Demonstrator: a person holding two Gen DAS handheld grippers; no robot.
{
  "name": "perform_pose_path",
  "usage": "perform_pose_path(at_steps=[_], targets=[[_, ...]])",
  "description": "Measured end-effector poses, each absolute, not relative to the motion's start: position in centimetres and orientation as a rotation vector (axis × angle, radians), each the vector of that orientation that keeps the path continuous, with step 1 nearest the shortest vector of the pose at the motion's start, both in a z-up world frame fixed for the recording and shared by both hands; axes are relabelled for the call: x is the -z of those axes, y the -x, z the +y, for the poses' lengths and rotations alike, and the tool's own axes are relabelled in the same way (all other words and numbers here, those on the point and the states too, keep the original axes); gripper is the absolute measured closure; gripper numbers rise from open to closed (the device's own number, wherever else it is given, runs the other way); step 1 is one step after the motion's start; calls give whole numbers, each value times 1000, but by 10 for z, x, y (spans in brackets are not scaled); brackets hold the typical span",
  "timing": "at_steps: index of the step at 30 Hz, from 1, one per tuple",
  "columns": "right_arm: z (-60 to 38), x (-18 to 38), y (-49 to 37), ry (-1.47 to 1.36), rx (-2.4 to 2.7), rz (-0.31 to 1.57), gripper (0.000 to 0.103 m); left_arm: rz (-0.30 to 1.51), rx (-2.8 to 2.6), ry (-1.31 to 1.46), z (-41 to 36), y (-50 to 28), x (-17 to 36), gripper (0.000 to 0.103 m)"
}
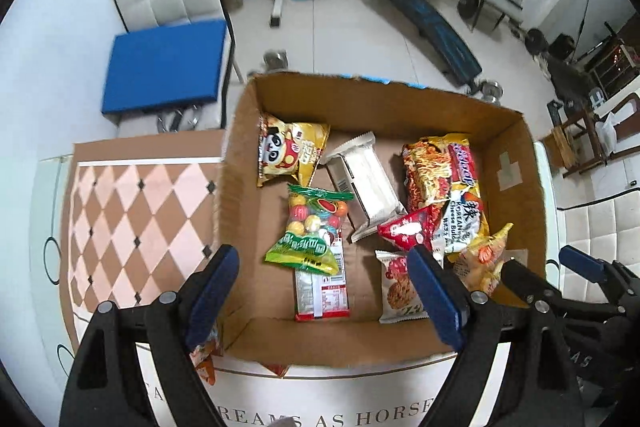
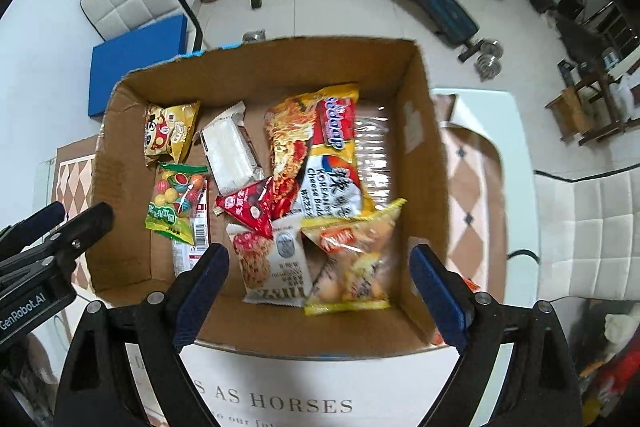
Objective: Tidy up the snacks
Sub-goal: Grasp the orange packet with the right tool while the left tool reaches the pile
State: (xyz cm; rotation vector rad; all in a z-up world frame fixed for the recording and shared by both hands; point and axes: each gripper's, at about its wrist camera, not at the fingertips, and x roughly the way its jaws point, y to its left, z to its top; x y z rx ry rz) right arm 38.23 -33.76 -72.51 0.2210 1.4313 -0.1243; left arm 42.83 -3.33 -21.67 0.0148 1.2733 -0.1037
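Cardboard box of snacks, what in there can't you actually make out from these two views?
- Red-and-white flat packet: both views, upper part covered by the gumball bag.
- Clear wrapper: right wrist view, glare and the noodle pack hide its contents.
- Orange packet outside the cardboard box: left wrist view, mostly behind the left tool.

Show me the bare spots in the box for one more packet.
In the cardboard box, bare floor shows along the left wall beside the candy-ball bag, and at the far right corner past the noodle packet. The middle and near right are crowded.
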Motion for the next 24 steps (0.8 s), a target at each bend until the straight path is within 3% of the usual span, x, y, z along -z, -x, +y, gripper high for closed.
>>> perform_pose_path(at_steps=[22, 24], targets=[[-320, 630, -269, -246, 112, 1234, 7, 1046, 92, 4, -28, -311, 143, 17], [-325, 631, -264, -273, 106, 1234, 5, 1065, 114, 22, -28, -311, 147, 6]])
